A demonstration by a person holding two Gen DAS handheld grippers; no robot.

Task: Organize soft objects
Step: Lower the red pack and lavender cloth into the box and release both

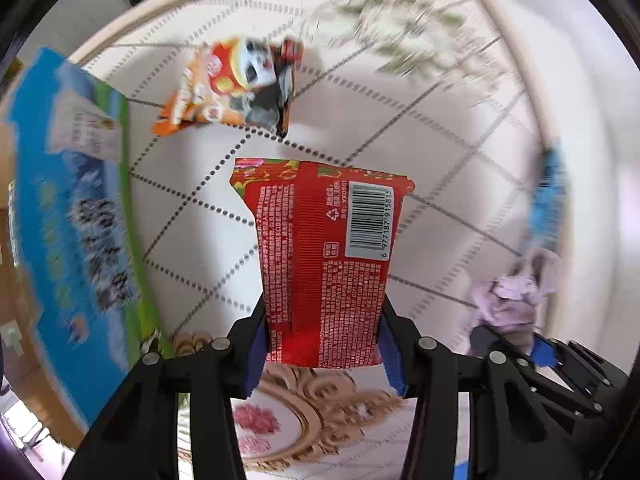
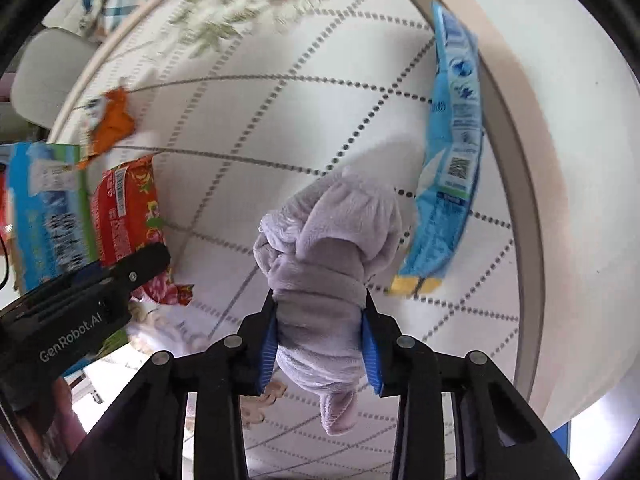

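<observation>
My left gripper [image 1: 322, 340] is shut on a red snack packet [image 1: 324, 248] with a barcode and holds it above the quilted white table top [image 1: 400, 128]. The packet also shows in the right wrist view [image 2: 128, 216], with the left gripper [image 2: 132, 272] on it. My right gripper [image 2: 320, 344] is shut on a bundled lilac fleece cloth [image 2: 328, 248] and holds it over the table. The cloth and the right gripper [image 1: 516, 344] show at the right edge of the left wrist view, the cloth [image 1: 516, 296] hanging from the fingers.
An orange and black snack packet [image 1: 232, 88] lies farther back; it shows in the right wrist view [image 2: 112, 120] too. A blue and green box [image 1: 68, 208] stands at the left. A blue packet [image 2: 452, 140] lies by the table's raised rim [image 2: 512, 128].
</observation>
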